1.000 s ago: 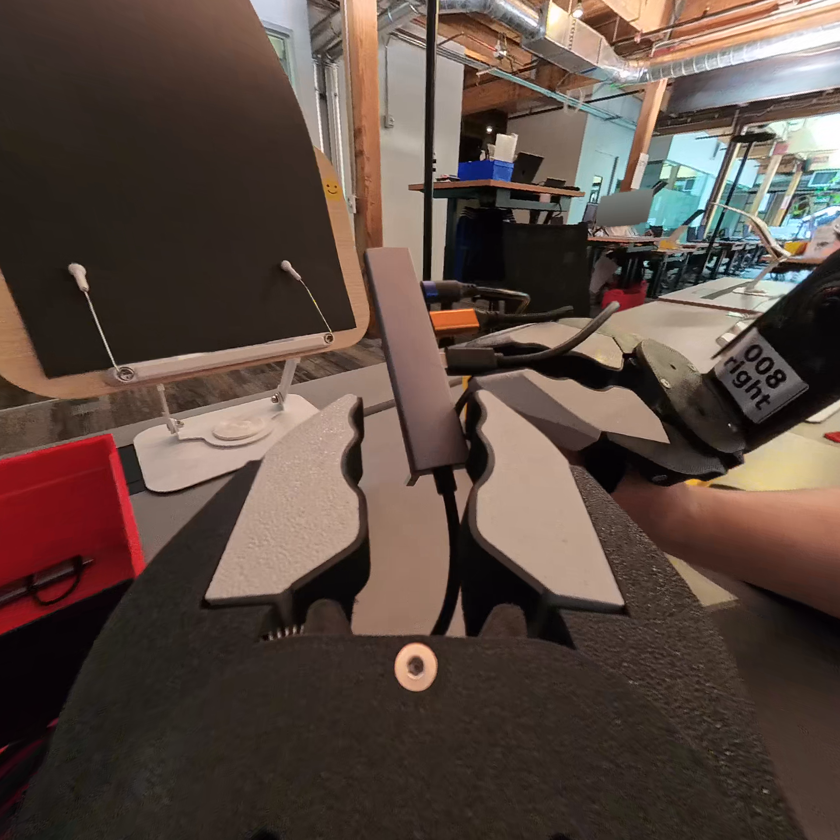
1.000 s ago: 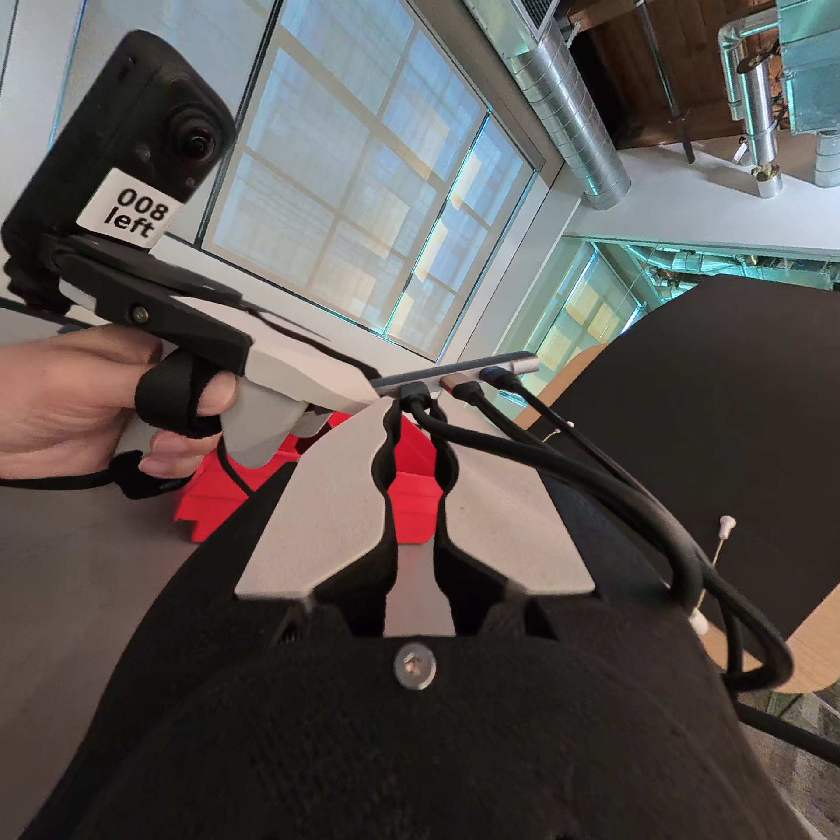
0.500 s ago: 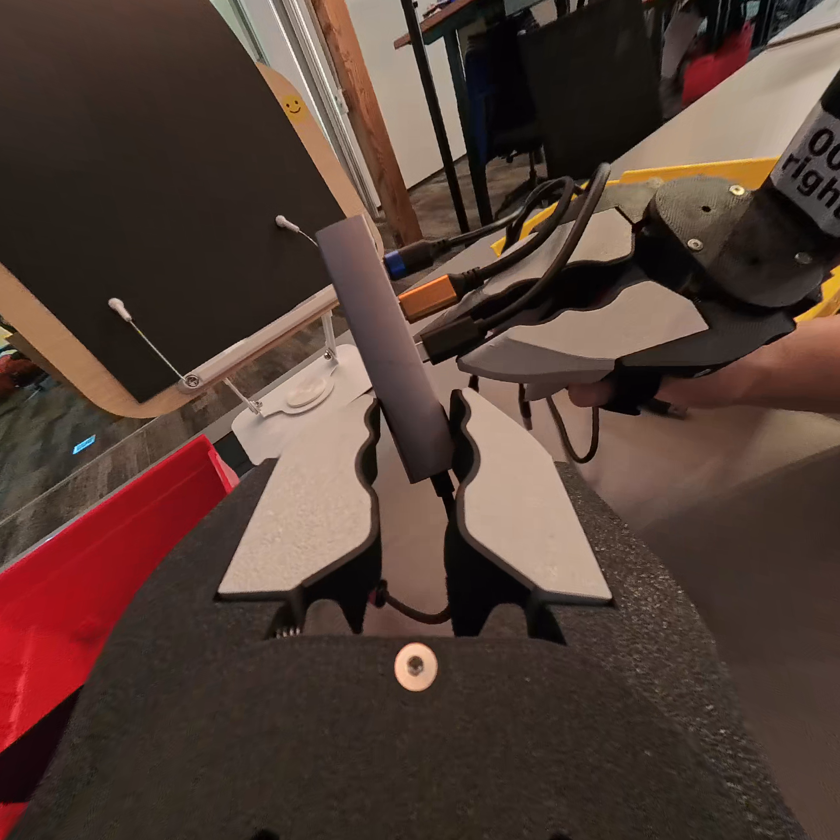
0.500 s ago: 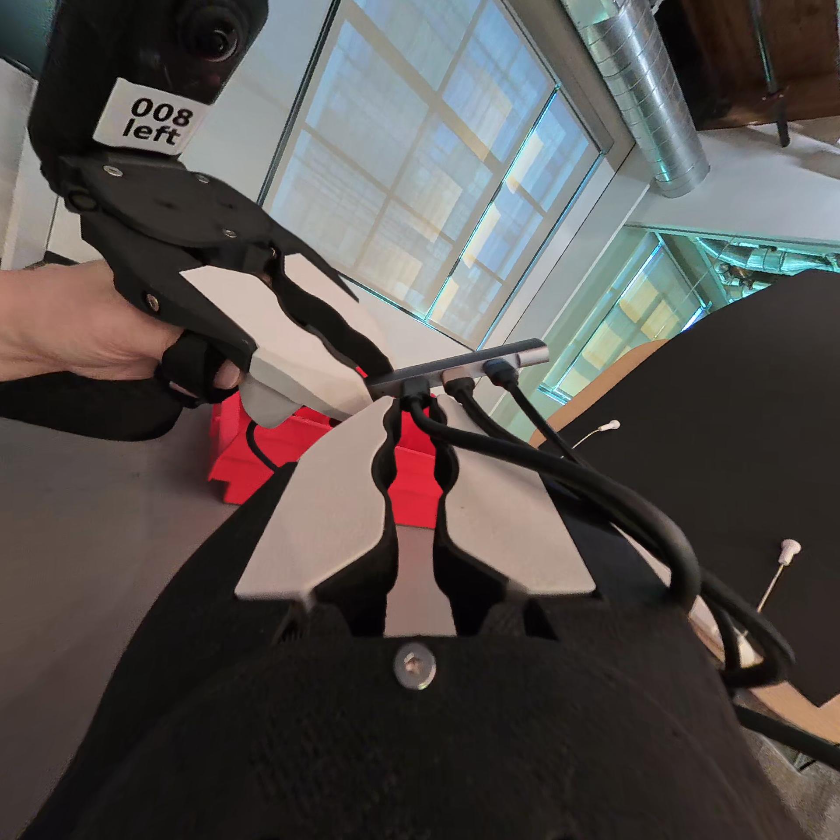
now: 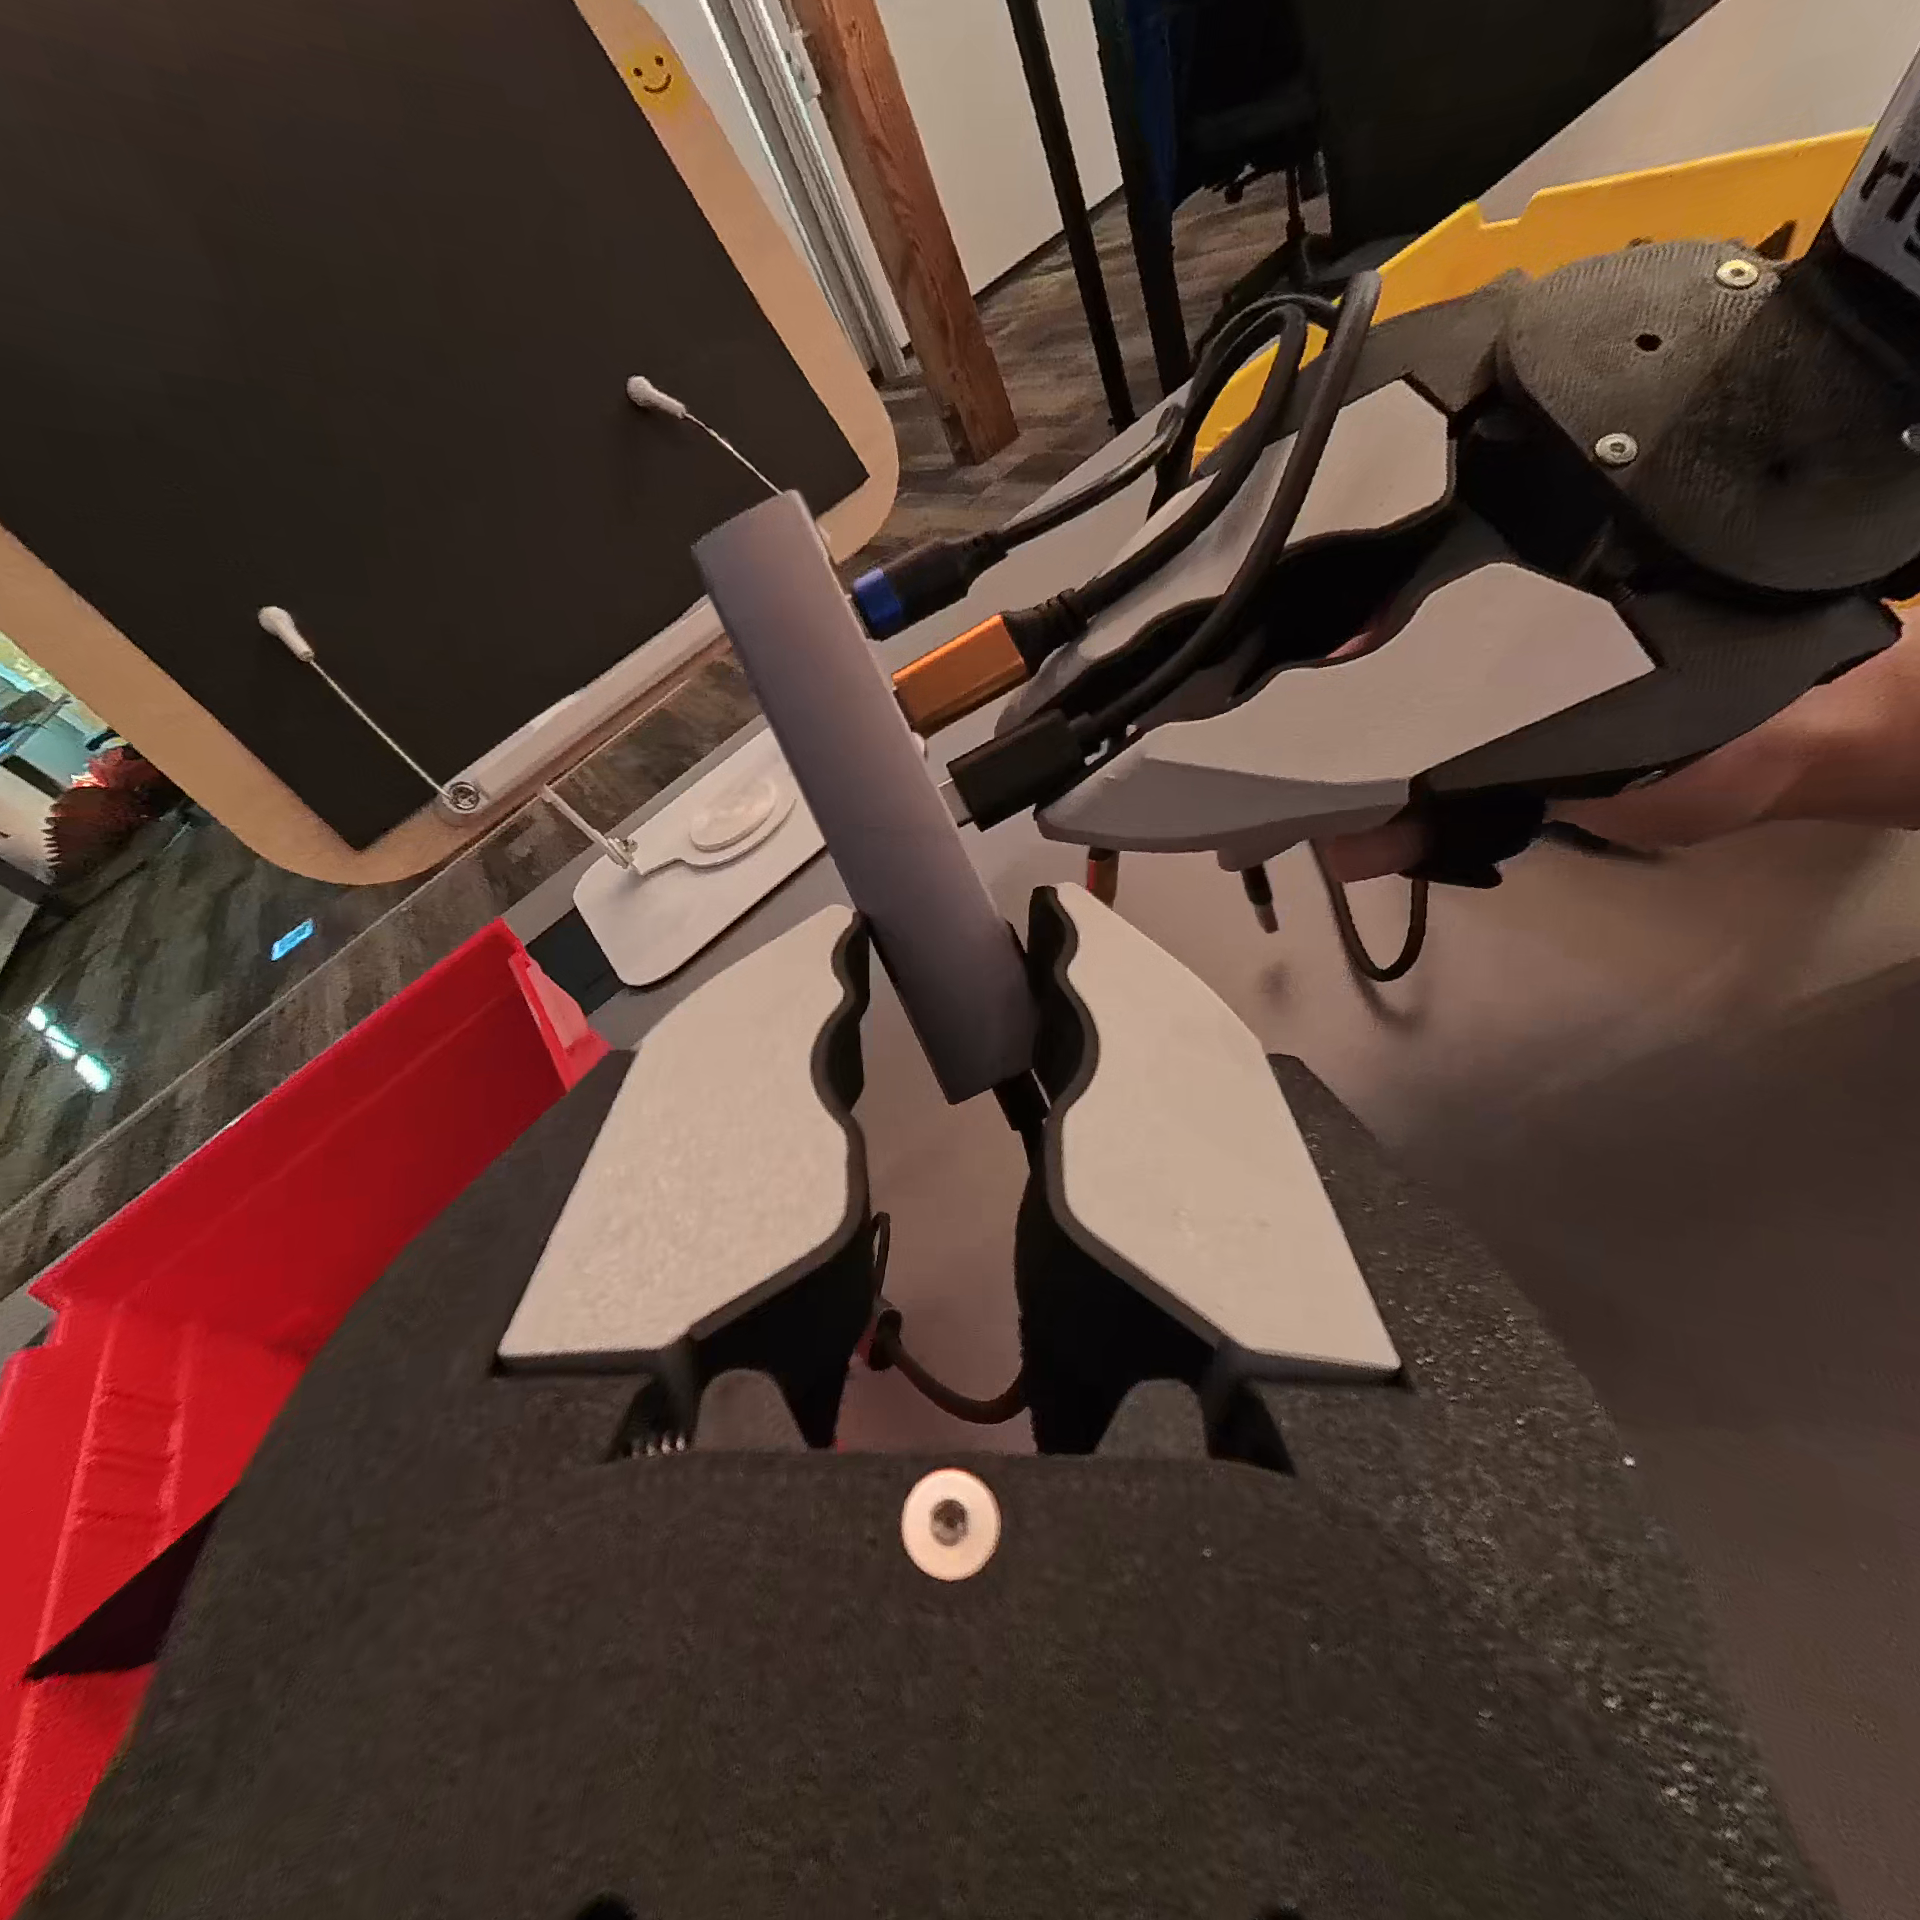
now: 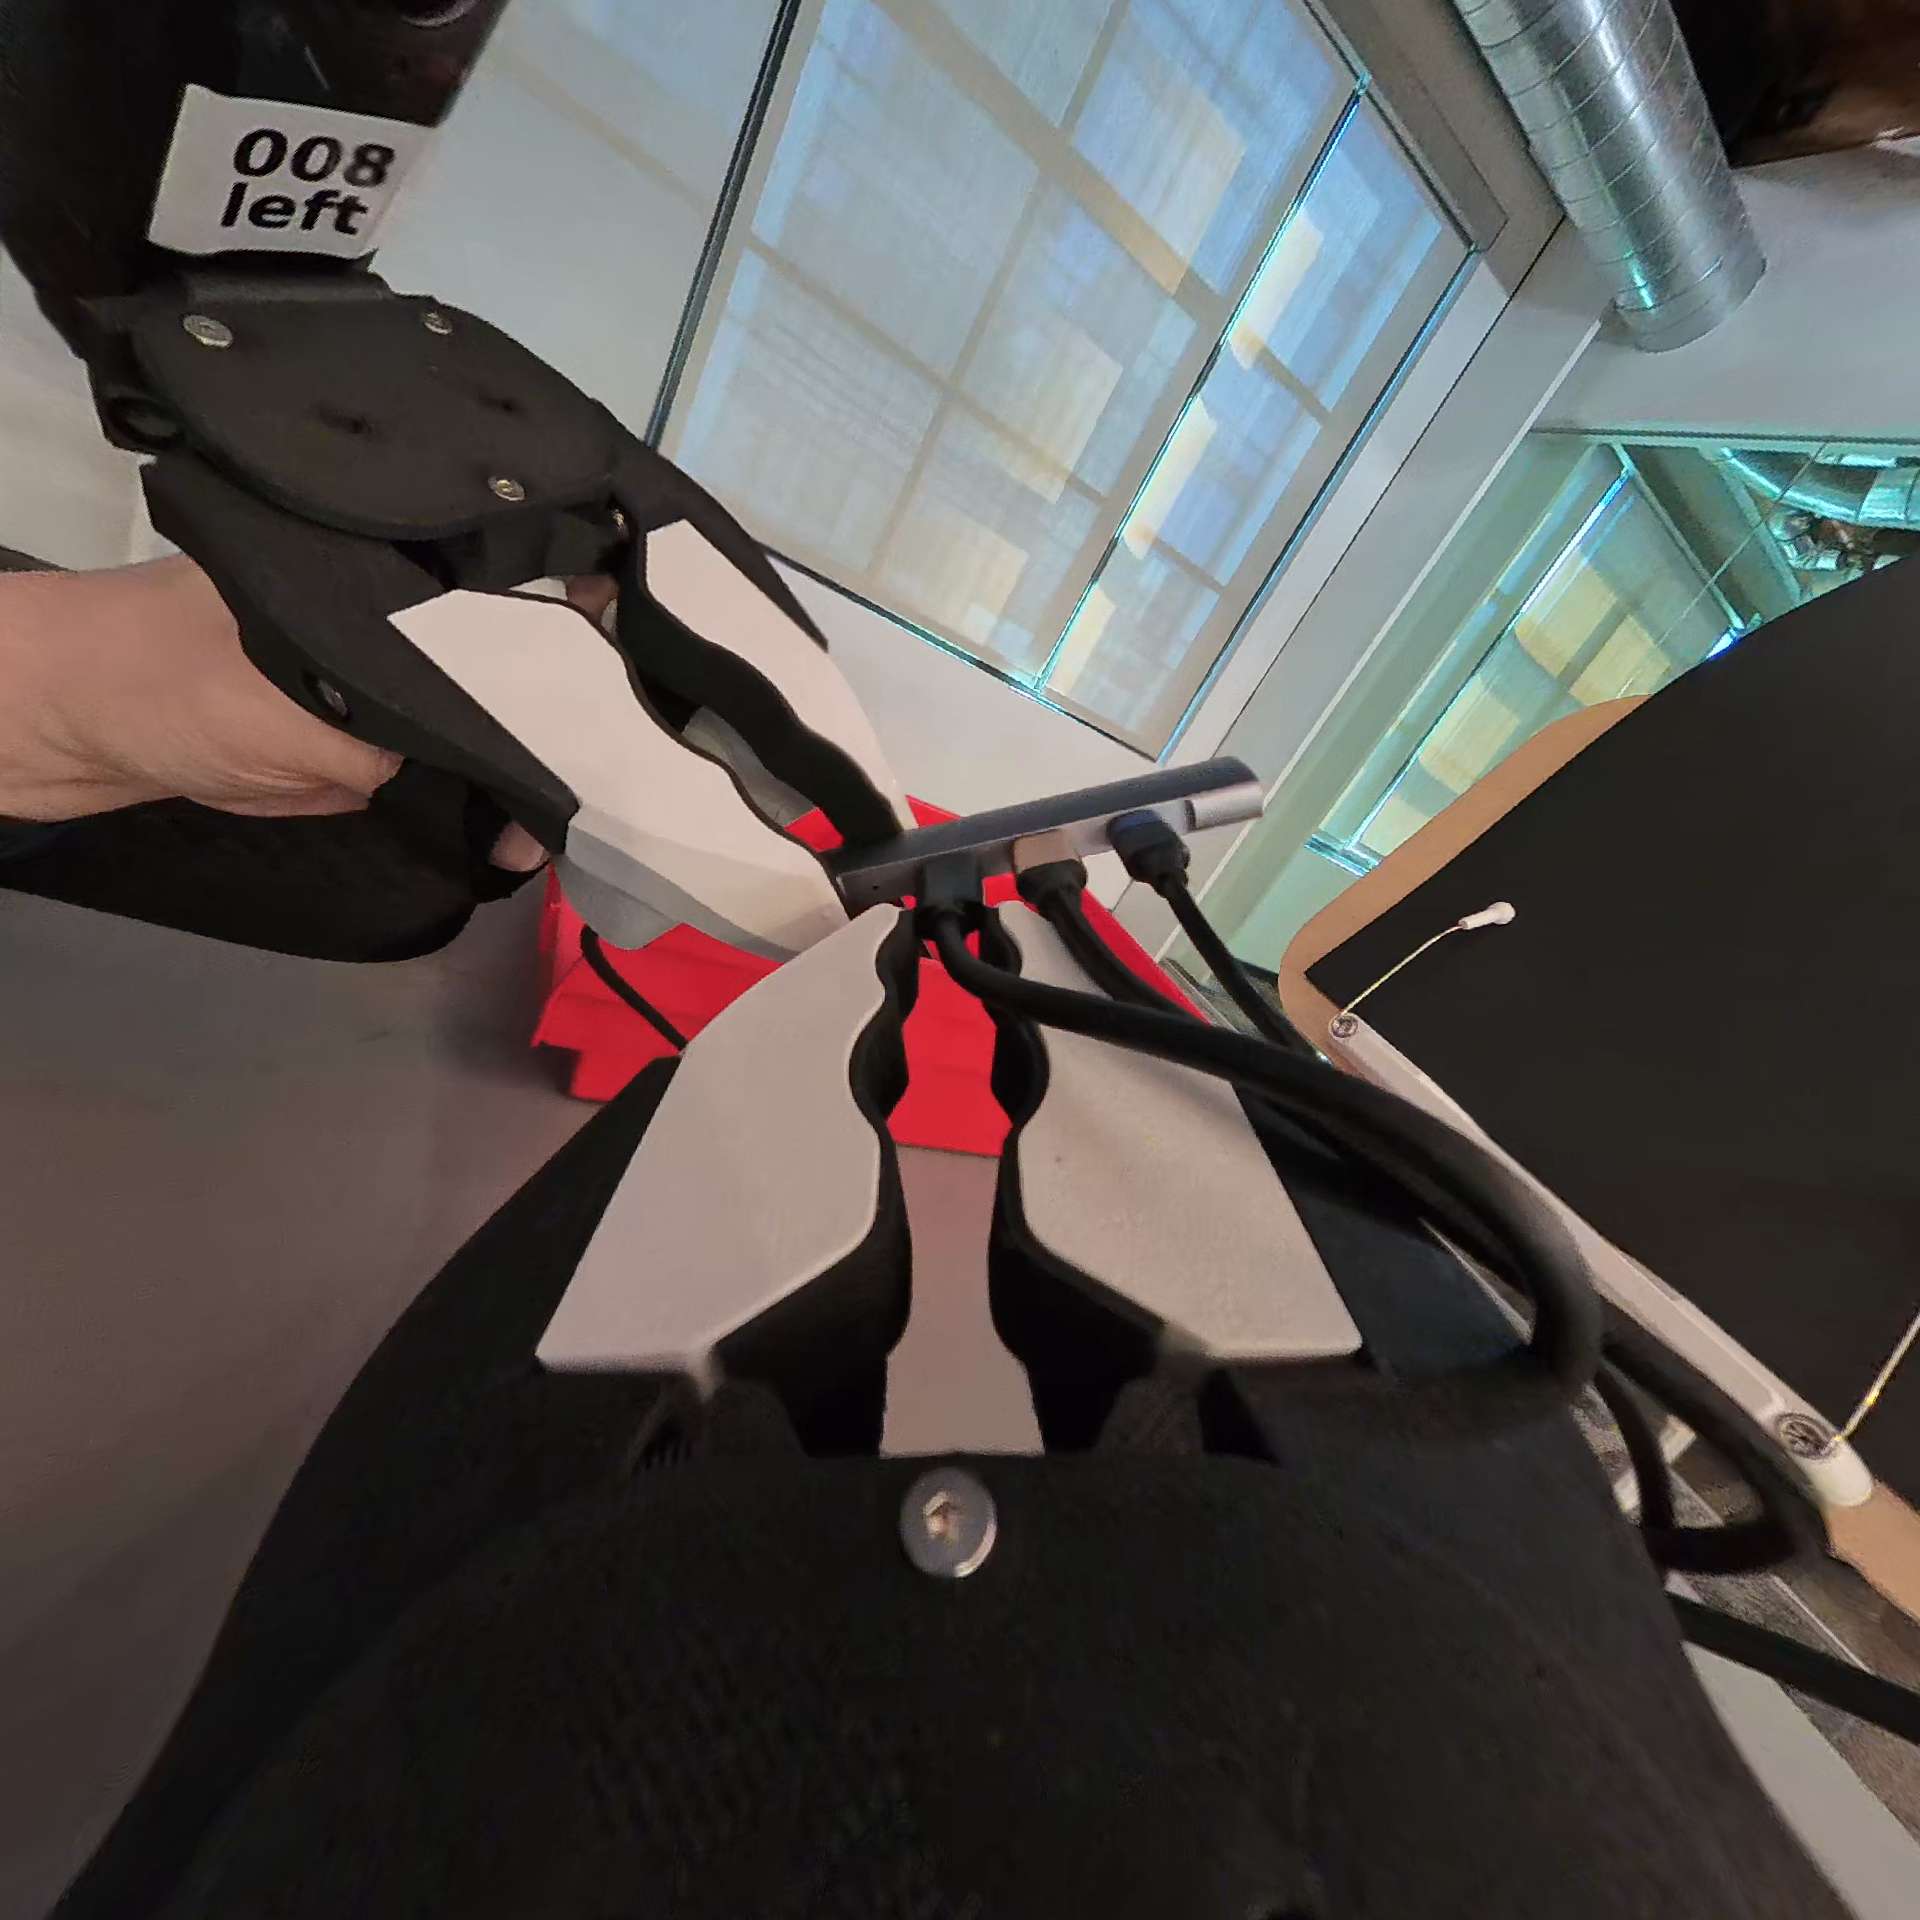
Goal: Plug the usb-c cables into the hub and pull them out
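Your left hand-held gripper pinches the lower end of the grey hub, which stands tilted in the middle of the left wrist frame, off the worktop. The hub's own lead runs down between the fingers and is mostly hidden there.

Your right hand-held gripper comes in from the right of that frame, its tips pressed onto the black plug, the lowest of three along the hub's edge. Whether that plug is fully seated is hard to make out. Above it sit an orange plug and a blue-ringed plug; their cables loop over the right gripper's body, and their far ends are cut off.

In the right wrist frame, a white label with printed writing sits at upper left on the left gripper's body; a matching label is cut off at the right edge of the left wrist frame. A red bin lies at lower left, partly cropped. A yellow smiley sticker marks the black board at upper left.
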The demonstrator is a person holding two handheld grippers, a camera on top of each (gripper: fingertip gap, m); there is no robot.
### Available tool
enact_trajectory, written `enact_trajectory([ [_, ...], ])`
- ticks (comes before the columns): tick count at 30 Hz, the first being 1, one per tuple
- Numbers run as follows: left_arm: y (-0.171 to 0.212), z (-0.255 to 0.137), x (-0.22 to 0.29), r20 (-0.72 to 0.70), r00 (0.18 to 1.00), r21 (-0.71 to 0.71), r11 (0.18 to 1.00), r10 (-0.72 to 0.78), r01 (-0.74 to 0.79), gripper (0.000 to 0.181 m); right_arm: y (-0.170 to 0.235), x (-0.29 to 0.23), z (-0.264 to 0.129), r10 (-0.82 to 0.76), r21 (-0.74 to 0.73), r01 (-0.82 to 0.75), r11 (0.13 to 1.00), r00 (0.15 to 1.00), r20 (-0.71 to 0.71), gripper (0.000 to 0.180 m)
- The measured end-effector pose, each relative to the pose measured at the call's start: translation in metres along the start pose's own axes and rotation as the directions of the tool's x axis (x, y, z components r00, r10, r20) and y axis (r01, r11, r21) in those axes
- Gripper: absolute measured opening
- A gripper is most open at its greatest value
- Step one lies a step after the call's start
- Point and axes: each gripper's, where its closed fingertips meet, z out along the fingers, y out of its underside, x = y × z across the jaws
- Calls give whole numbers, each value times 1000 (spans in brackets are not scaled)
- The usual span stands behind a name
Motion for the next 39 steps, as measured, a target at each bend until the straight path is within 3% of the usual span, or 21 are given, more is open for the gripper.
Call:
enact_trajectory([
  [15,6,2,1,29,999,-38,999,23,-22,29,6,-3,2,23,-12,-23,1000,1000,-14,12],
  [19,3,5,-5,55,998,-3,1000,-28,28,29,3,2,5,39,-10,-39,999,997,-67,12],
  [24,-2,6,-22,149,980,27,992,-130,127,27,4,5,13,111,-99,-123,987,987,-114,20],
  [26,-1,3,-29,173,974,39,989,-147,142,26,10,1,17,157,-201,-181,963,979,-130,19],
  [31,12,-2,-46,211,951,39,974,-228,225,25,-8,-60,23,437,-436,-344,832,889,133,23],
  [33,12,-1,-41,171,959,51,974,-228,222,25,-37,-70,14,475,-440,-343,830,849,233,22],
  [36,8,-1,-32,133,976,60,984,-175,168,25,-84,-37,-8,436,-323,-349,880,862,256,20],
  [39,-4,-1,-12,39,994,109,989,-100,96,24,-79,32,-31,391,-226,-368,902,918,63,22],
])
